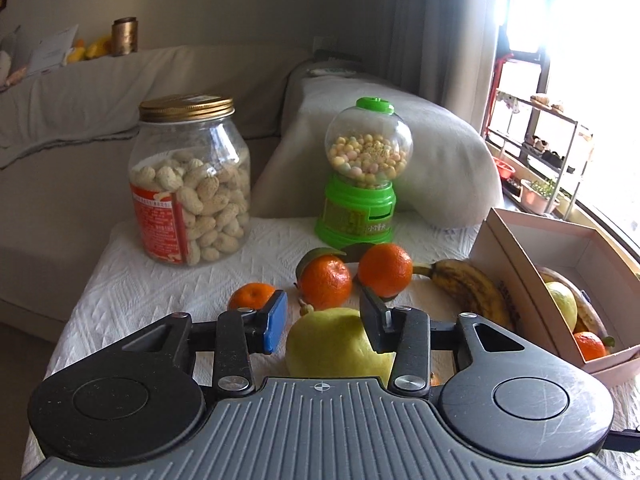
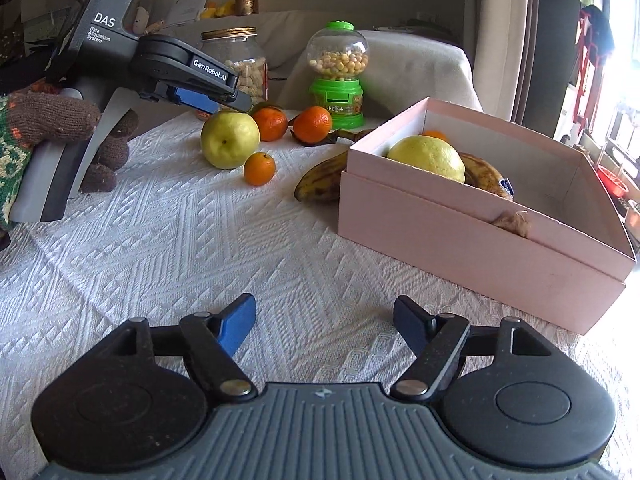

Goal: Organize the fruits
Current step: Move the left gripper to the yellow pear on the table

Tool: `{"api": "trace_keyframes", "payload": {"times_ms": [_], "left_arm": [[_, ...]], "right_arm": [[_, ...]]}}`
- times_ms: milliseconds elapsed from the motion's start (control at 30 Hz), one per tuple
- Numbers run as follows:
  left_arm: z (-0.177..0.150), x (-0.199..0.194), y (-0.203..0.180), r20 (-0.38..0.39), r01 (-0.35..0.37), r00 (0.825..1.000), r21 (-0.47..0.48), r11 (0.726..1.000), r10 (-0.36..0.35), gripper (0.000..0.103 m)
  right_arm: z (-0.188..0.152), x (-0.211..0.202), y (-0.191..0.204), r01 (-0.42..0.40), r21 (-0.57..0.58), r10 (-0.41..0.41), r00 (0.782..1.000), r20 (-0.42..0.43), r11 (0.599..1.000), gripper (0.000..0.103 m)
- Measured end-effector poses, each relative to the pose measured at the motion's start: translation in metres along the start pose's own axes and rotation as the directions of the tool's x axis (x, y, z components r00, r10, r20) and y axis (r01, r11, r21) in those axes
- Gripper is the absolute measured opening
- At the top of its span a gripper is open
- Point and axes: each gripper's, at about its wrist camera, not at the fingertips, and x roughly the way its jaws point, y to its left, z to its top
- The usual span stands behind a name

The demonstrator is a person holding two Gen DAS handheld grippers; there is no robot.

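Observation:
A yellow-green pear [image 1: 336, 340] lies on the white cloth, between the open fingers of my left gripper [image 1: 326, 322], which hovers just over it; it also shows in the right wrist view [image 2: 229, 139] under the left gripper [image 2: 218, 104]. Two tangerines [image 1: 325, 286] [image 1: 385, 270], a small tangerine [image 1: 251, 295] and a spotted banana [image 1: 468, 288] lie beyond. The pink box [image 2: 460, 232] holds a yellow pear [image 2: 430, 158], a banana and a tangerine. My right gripper [image 2: 324, 322] is open and empty, low over the cloth near the box.
A peanut jar [image 1: 190, 184] and a green candy dispenser [image 1: 362, 176] stand at the table's far edge. A sofa with cushions lies behind. The window and a shelf rack are at the right. A gloved hand [image 2: 60, 120] holds the left gripper.

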Motion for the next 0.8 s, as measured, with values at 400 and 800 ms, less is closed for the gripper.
{"api": "trace_keyframes", "payload": {"times_ms": [400, 800], "left_arm": [[-0.034, -0.052, -0.003, -0.027, 0.060, 0.998, 0.027, 0.998, -0.059, 0.045], [-0.049, -0.075, -0.016, -0.041, 0.138, 0.990, 0.050, 0.989, -0.136, 0.045]], "right_arm": [[0.002, 0.003, -0.002, 0.007, 0.010, -0.007, 1.000, -0.004, 1.000, 0.080], [0.000, 0.003, -0.003, 0.017, 0.027, -0.017, 1.000, -0.003, 0.999, 0.082]]}}
